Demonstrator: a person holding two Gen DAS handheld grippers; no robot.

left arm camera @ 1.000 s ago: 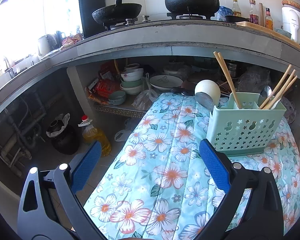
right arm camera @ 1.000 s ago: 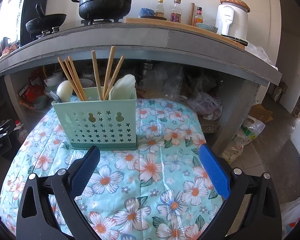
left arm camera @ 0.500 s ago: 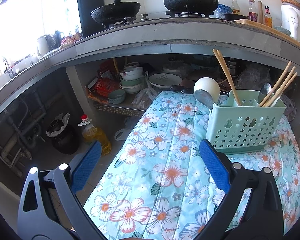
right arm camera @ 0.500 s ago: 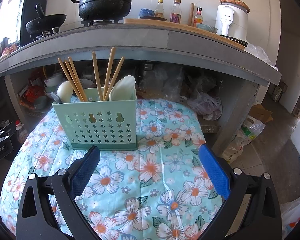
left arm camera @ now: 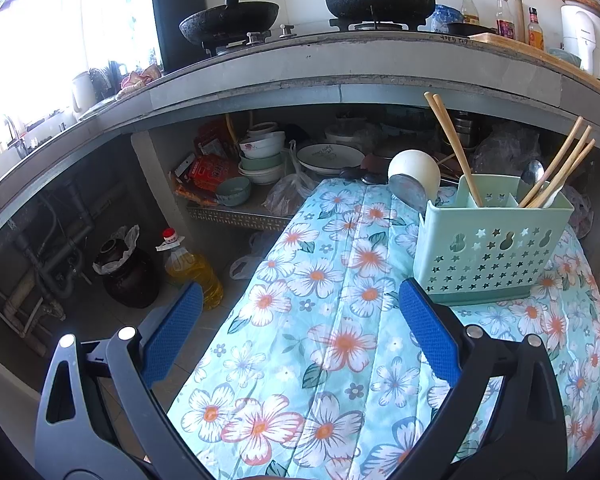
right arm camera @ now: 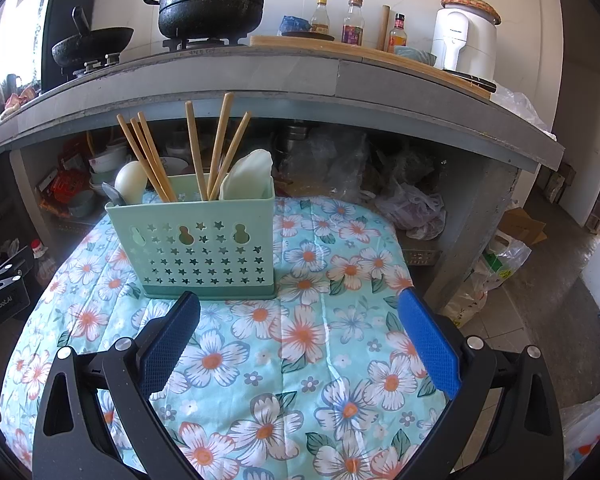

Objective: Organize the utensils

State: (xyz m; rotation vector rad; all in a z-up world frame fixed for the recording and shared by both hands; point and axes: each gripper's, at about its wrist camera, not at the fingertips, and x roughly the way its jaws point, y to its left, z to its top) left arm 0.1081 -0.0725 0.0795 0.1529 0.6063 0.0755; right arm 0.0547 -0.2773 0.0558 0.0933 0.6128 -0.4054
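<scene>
A: Status on the grippers?

B: Left gripper (left arm camera: 300,336) is spread wide with nothing between the pads. Right gripper (right arm camera: 300,340) is the same, fully released and empty. Both hover over the floral cloth (right arm camera: 300,352).

A: Where are the utensils?

B: All in the green caddy (right arm camera: 204,244), which stands upright on the cloth just ahead of the right gripper. Chopsticks (right arm camera: 216,148) lean in two bunches, three toward the left and three mid. A white spoon (right arm camera: 130,184) and a metal spoon (right arm camera: 112,196) sit at the left end. A pale scoop (right arm camera: 248,176) is at the right end. Nothing lies loose on the cloth.

A: So mostly done?

B: Looks that way. Any regrouping by compartment is my guess only.

A: Handling notes?

B: Chopsticks look light, stiff and thin, so they'll likely roll in the pads. Pinch the upper third, above the rim, pads across the shaft. The white spoon looks ceramic, so treat it as fragile and slick and grip the handle, not the bowl. The caddy is thin plastic and probably light, so it tips if a stick drags on its wall.

A: Risk?

B: Snagging a neighbouring stick on the lift. Pull along the lean.
</scene>
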